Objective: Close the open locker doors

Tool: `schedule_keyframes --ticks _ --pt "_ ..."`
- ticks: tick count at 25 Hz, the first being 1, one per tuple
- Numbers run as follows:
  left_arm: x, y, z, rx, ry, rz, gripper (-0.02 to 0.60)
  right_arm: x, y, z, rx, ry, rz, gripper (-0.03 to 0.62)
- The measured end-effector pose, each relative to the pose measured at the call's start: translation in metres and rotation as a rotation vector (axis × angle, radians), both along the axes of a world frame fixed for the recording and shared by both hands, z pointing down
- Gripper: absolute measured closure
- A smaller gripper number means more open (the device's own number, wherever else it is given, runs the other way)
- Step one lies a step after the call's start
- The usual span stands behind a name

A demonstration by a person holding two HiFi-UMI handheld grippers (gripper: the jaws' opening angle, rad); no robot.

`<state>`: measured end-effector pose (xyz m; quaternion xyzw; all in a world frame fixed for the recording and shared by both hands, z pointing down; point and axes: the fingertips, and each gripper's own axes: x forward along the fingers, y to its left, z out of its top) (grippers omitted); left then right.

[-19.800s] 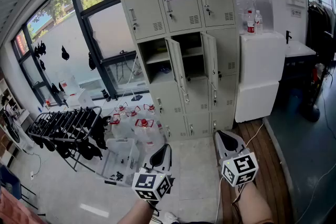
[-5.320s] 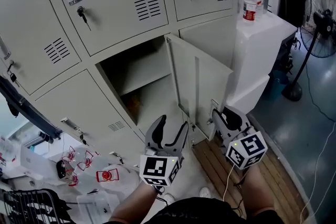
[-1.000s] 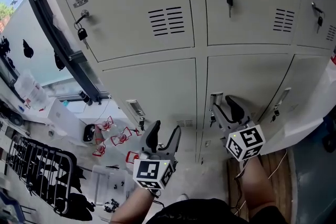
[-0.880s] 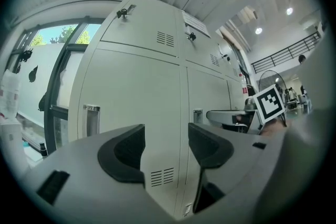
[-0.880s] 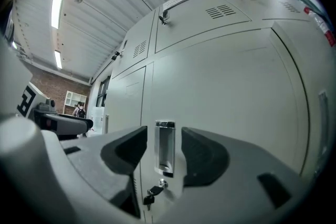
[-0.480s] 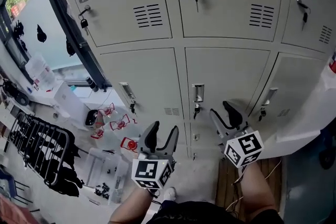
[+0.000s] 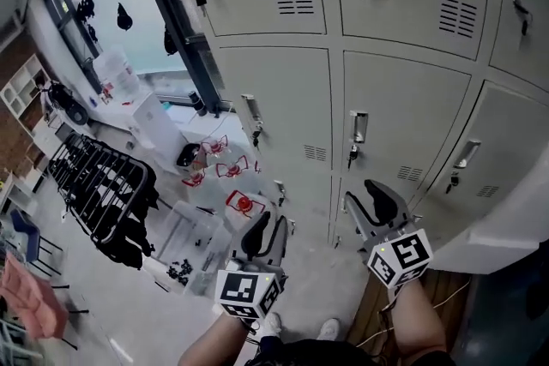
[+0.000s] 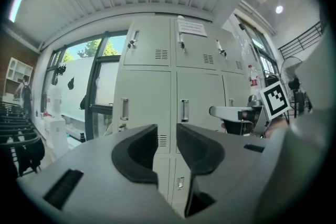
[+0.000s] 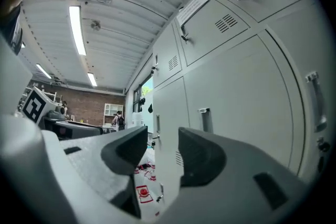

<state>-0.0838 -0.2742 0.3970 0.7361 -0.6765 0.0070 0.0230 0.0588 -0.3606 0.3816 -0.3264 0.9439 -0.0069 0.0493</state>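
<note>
The grey locker bank (image 7: 386, 99) fills the top of the head view, and every door in sight lies flush and shut, with handles (image 7: 358, 126) and keys hanging. My left gripper (image 7: 266, 227) hovers low in front of the bottom lockers; its jaws are closing, a narrow gap still shows between them, and nothing is in it. From the left gripper view the left gripper (image 8: 167, 131) faces the shut doors (image 8: 181, 107). My right gripper (image 7: 367, 200) is open and empty, a short way off the lockers. In the right gripper view the right gripper (image 9: 163, 134) looks along the door fronts (image 9: 247, 102).
A black drying rack (image 7: 99, 184) stands on the floor at the left. Water jugs with red labels (image 7: 219, 171) and a clear bin (image 7: 184, 244) sit near the lockers' left foot. A white foam box (image 7: 515, 236) adjoins the lockers on the right, above wooden flooring (image 7: 446, 296).
The door that stood open seconds ago is now shut. Both grippers have drawn back from the lockers, the view has swung left, and the left jaws have narrowed.
</note>
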Motion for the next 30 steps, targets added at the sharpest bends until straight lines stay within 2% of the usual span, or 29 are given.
schedule_keyframes --ticks 4,6,8,14,18,22,26,30 --pt "-0.036 0.046 0.001 -0.002 0.015 -0.069 0.569 -0.043 0.036 0.000 0.003 -0.004 -0.076 0.443" --pt "-0.057 0.069 -0.002 0.008 0.014 -0.094 0.578 -0.066 0.055 -0.003 0.008 -0.007 -0.099 0.490" --pt "-0.080 0.094 -0.004 0.021 0.013 -0.115 0.578 -0.090 0.077 -0.006 0.014 -0.007 -0.114 0.592" --pt "-0.150 0.168 -0.006 0.031 0.028 -0.110 0.580 -0.153 0.156 -0.015 0.047 0.004 -0.100 0.592" --pt "-0.181 0.208 -0.005 0.045 0.043 -0.051 0.580 -0.172 0.208 -0.019 0.068 0.026 -0.026 0.594" --pt "-0.194 0.239 -0.002 0.045 0.061 0.037 0.580 -0.174 0.256 -0.017 0.064 0.047 0.077 0.593" --pt "-0.178 0.259 -0.002 0.048 0.087 0.145 0.580 -0.151 0.299 -0.016 0.051 0.077 0.186 0.593" --pt "-0.141 0.265 -0.005 0.053 0.108 0.266 0.580 -0.111 0.327 -0.021 0.053 0.104 0.303 0.592"
